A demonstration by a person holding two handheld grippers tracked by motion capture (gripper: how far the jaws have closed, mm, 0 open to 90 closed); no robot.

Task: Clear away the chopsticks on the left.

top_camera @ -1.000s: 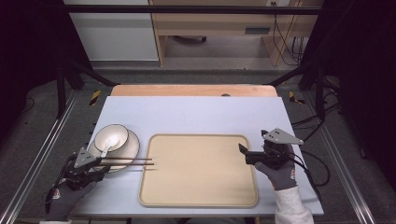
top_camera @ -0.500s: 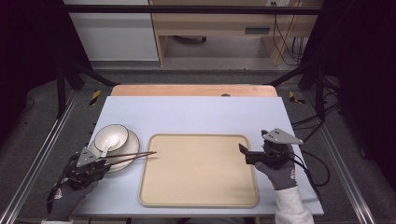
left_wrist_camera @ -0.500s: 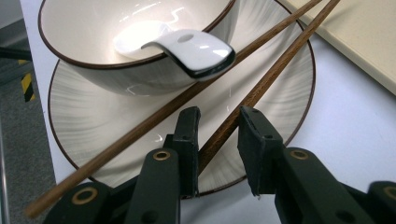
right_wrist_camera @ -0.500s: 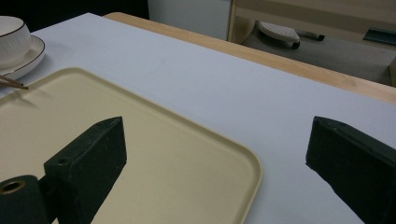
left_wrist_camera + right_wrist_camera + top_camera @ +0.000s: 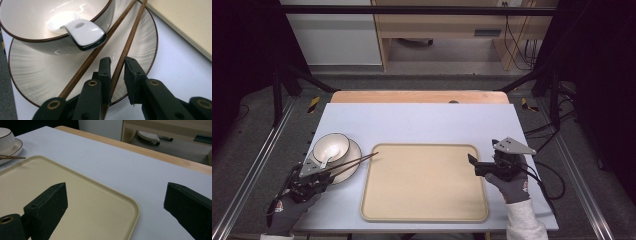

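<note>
Pale blue tabletop, beige tray [image 5: 424,182] centre. Chopsticks [image 5: 125,50] lie across plate [image 5: 30,72] beside bowl [image 5: 37,22]. Left gripper [image 5: 117,65] jaws, just closing, straddle one stick, not yet pinching. Likely light, stiff, slick, prone to roll; grip both near the ends. Right gripper [image 5: 115,202] jaws apart, empty.

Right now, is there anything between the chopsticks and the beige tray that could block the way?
Nothing visible does. The chopsticks lie across the plate, tips already reaching the tray near its left rim. The tray's surface is bare. The left hand-held gripper has one chopstick between its jaws, which have just been closing.
</note>
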